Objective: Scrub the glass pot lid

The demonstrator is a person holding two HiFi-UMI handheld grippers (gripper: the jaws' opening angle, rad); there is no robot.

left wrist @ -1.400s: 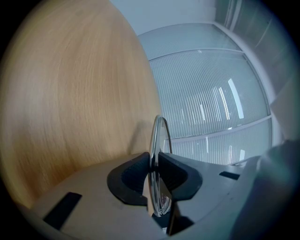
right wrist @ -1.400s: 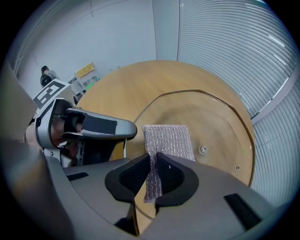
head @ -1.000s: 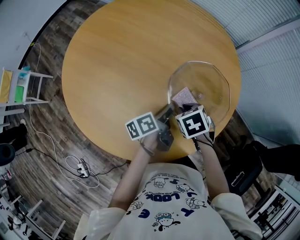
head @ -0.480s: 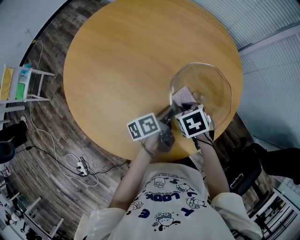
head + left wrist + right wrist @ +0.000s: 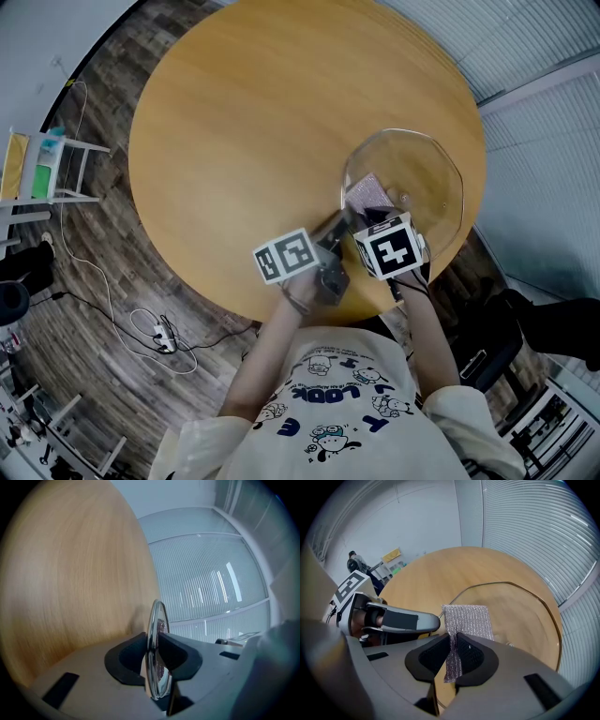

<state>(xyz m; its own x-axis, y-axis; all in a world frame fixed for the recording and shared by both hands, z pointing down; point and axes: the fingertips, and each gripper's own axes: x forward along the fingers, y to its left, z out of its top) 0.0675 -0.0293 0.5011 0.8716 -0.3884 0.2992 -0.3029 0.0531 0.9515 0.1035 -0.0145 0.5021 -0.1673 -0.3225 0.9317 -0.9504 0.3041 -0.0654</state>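
The glass pot lid (image 5: 412,178) with its metal rim hangs over the round wooden table (image 5: 234,122), at the table's right near side. My left gripper (image 5: 339,223) is shut on the lid's near-left rim; in the left gripper view the lid (image 5: 157,634) stands edge-on, pinched between the two dark pads. My right gripper (image 5: 373,208) is shut on a silvery mesh scrubbing cloth (image 5: 368,193), which lies on the lid's near part. In the right gripper view the scrubbing cloth (image 5: 468,620) spreads beyond the jaws over the glass lid (image 5: 525,616), with the left gripper (image 5: 426,619) beside it.
The wooden table's (image 5: 440,569) far and left parts hold nothing. A white rack with a green item (image 5: 42,173) stands on the floor at far left, and a white cable (image 5: 159,333) lies on the dark floor. A dark chair (image 5: 487,347) is at the right.
The right gripper with the cloth has shifted slightly toward me over the lid. The left gripper keeps still.
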